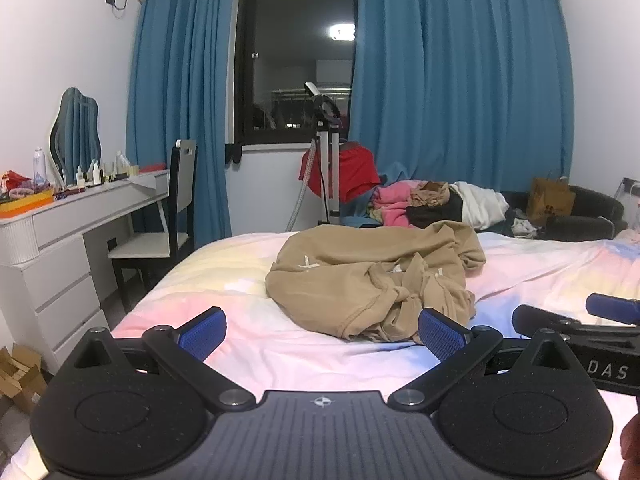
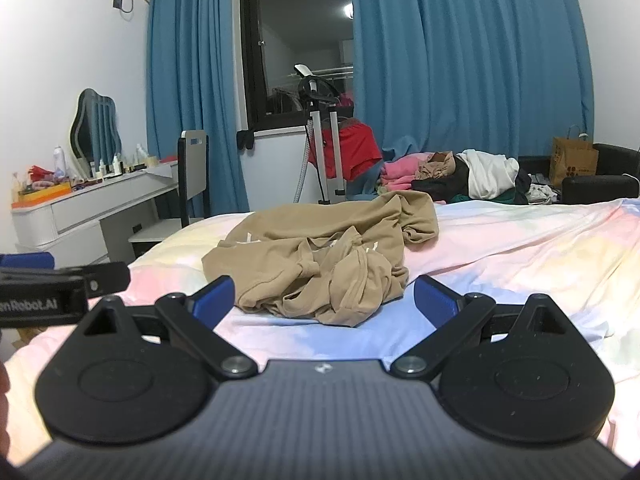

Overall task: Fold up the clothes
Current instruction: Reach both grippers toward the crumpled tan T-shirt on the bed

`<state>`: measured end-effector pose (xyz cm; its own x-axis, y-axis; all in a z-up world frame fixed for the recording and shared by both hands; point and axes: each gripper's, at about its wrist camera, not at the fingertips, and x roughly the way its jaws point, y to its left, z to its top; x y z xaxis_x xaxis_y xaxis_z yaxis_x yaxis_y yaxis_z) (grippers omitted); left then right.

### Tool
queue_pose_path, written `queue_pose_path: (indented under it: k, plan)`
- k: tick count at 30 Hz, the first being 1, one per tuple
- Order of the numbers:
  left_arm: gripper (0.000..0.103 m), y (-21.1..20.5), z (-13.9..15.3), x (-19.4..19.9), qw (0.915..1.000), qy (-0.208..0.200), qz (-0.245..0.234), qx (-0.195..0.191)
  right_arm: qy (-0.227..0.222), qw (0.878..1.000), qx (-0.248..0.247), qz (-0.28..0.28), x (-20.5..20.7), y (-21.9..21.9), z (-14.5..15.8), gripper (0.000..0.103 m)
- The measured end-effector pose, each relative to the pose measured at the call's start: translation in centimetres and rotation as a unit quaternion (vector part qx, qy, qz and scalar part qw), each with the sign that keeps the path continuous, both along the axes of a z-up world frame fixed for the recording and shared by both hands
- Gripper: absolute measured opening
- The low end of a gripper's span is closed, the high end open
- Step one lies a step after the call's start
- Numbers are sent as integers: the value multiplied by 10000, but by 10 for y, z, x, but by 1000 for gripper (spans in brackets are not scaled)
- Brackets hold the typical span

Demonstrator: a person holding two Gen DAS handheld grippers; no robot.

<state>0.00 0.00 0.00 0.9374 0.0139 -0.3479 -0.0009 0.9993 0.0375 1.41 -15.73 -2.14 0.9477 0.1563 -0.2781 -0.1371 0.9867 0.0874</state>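
Hovering w/ left gripper (image 1: 322, 330) & right gripper (image 2: 324, 298), fingers wide, holding nothing, near crumpled tan garment (image 2: 320, 264) on bed (image 2: 520, 240). Needs spreading flat, prob. before folding.

A home bedroom — bed (image 1: 248, 344), dressing table (image 1: 80, 216), blue curtains (image 1: 460, 80).

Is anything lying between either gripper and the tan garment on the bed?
Nothing visible. Only bare bedsheet separates the open right gripper and the open left gripper from the crumpled tan garment. The clothes pile sits beyond it.
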Motion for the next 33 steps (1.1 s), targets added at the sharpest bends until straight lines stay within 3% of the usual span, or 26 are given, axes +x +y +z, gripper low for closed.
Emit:
queue_pose_path:
  k: [8,20,22,24,33]
  plan:
    - [103,-3,0,-9,9998,-200,36,28,13,10000,47,3,-1,-1,1,98]
    - [103,-2,2,-19,9998,-150,47,-73,-30,9999,130,-84,-5,-4,0,98]
    - [103,-3,2,-19,9999,-157,40,-51,-52,9998,147,-120,-6,-5,0,91]
    - [103,-5,1,-19,9999,-168,16,-11,-73,9997,164,-155,-7,-6,-1,72]
    - [103,-5,-8,-16,9999,-36,-107,-71,-324,9988,346,-123,-9,-6,-2,66]
